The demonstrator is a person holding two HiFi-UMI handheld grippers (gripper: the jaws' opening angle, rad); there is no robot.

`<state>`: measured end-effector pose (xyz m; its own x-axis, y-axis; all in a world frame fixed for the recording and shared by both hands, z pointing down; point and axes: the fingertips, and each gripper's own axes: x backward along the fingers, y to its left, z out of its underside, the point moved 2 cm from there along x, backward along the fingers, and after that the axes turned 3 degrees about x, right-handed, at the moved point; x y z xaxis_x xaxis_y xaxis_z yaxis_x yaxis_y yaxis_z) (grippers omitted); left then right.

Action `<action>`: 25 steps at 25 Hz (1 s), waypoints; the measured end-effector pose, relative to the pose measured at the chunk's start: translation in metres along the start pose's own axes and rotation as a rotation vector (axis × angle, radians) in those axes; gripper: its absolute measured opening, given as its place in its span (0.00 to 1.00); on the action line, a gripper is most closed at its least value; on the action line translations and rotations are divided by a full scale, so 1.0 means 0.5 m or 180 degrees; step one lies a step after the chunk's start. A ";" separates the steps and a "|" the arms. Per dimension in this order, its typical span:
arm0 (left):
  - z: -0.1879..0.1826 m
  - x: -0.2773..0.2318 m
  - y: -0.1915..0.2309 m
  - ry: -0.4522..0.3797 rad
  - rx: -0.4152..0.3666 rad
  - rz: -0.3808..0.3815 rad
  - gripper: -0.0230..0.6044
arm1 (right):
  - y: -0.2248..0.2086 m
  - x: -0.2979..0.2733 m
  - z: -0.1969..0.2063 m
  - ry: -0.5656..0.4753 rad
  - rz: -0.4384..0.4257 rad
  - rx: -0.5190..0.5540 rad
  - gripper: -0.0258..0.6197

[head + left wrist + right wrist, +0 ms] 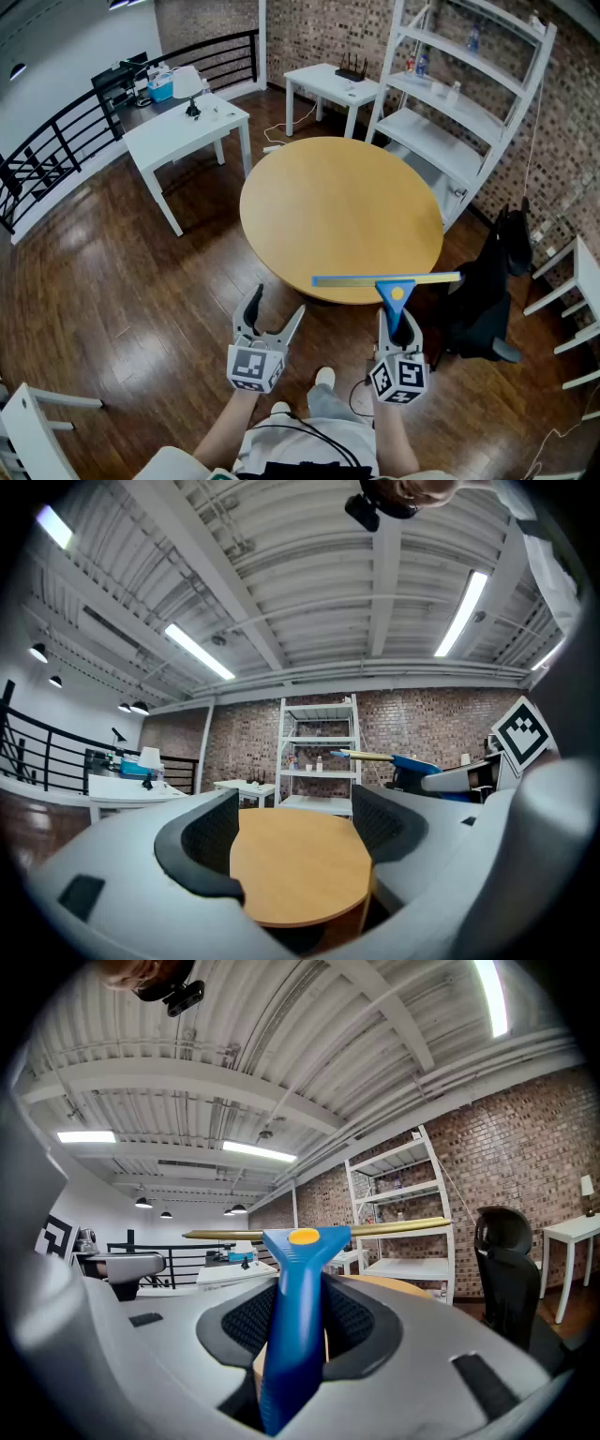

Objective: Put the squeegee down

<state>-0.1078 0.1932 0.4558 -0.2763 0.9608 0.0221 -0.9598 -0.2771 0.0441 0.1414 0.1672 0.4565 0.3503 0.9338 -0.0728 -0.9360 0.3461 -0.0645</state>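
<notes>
A brick-walled room with a dark wood floor surrounds the round wooden desk (337, 216). Our right tongs (397, 323) pinch the blue handle of the squeegee (389, 281), holding its blade level above the desk's near edge. Our left tongs (277, 307) stand spread and empty. We should carry it further in, lower until the blade rests flat on the wood, and only then spread the tongs.
</notes>
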 end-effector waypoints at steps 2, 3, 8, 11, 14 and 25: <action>0.002 -0.060 -0.002 -0.0005 0.0046 -0.0032 0.62 | -0.043 -0.050 -0.001 -0.0027 0.0007 -0.0065 0.27; 0.001 -0.087 -0.006 -0.0002 0.0059 -0.0041 0.62 | -0.064 -0.072 -0.001 -0.0025 0.0004 -0.0096 0.27; -0.037 -0.204 -0.032 -0.0196 -0.0028 -0.0136 0.62 | -0.140 -0.174 -0.004 -0.0040 -0.0166 -0.0066 0.27; -0.024 -0.241 -0.024 -0.0229 -0.0036 -0.0246 0.62 | -0.157 -0.222 0.028 0.0073 -0.0242 -0.0198 0.27; 0.003 -0.276 0.001 -0.0114 -0.0033 -0.0329 0.62 | -0.162 -0.266 0.074 0.0288 -0.0363 -0.0227 0.27; 0.077 -0.487 0.190 0.0054 0.0098 -0.0130 0.62 | -0.144 -0.488 0.201 0.0855 -0.0110 -0.0379 0.27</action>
<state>-0.1299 -0.0675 0.4931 -0.2378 0.9713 0.0028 -0.9685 -0.2374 0.0752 0.1197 -0.0763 0.5788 0.3936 0.8587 -0.3283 -0.9182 0.3494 -0.1868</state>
